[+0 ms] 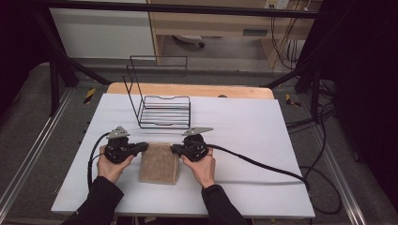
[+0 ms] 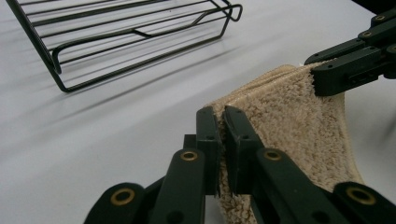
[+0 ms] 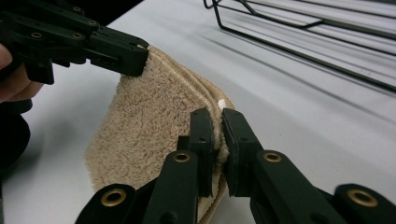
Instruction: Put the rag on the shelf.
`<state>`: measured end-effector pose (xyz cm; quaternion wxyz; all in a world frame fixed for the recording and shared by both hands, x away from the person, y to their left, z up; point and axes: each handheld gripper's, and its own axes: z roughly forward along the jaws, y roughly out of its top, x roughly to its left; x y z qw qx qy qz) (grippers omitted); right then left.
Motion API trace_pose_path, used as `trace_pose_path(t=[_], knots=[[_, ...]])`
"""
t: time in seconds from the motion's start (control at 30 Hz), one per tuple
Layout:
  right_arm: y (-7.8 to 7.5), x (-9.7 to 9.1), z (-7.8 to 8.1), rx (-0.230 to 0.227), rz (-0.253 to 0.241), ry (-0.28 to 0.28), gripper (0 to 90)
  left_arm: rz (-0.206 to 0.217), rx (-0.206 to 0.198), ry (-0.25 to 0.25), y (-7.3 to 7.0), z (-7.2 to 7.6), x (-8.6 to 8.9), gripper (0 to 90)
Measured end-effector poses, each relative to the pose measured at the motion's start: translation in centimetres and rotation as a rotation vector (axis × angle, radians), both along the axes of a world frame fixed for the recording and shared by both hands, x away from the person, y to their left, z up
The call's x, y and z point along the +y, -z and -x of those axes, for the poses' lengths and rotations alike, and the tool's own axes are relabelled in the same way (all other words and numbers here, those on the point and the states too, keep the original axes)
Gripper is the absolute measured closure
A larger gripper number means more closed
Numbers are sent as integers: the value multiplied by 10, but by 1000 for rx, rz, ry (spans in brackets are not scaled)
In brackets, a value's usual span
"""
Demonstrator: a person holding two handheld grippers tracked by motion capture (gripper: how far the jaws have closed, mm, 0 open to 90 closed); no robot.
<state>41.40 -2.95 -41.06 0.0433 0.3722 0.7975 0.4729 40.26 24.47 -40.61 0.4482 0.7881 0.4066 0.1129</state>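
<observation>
Towel [image 1: 159, 163] (folded, beige) pinched by left gripper [image 1: 144, 147], right gripper [image 1: 174, 149]; rack [image 1: 165, 112] holds nothing.

Beige terry towel [image 1: 159, 163], folded into a thick rectangle w/ stacked edges. Its 2 far corners are pinched & lifted, near part on the white table, just in front of the rack.

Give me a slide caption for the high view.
Both grippers, left and right, pinch a folded beige towel near a black wire rack.
</observation>
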Motion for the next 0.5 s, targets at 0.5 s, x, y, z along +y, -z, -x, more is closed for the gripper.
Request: trace_pose_path(t=[0.5], knots=[[-23,-8,10,-83,-50,-11,833,46,-81,4,-25,15,-1,851]])
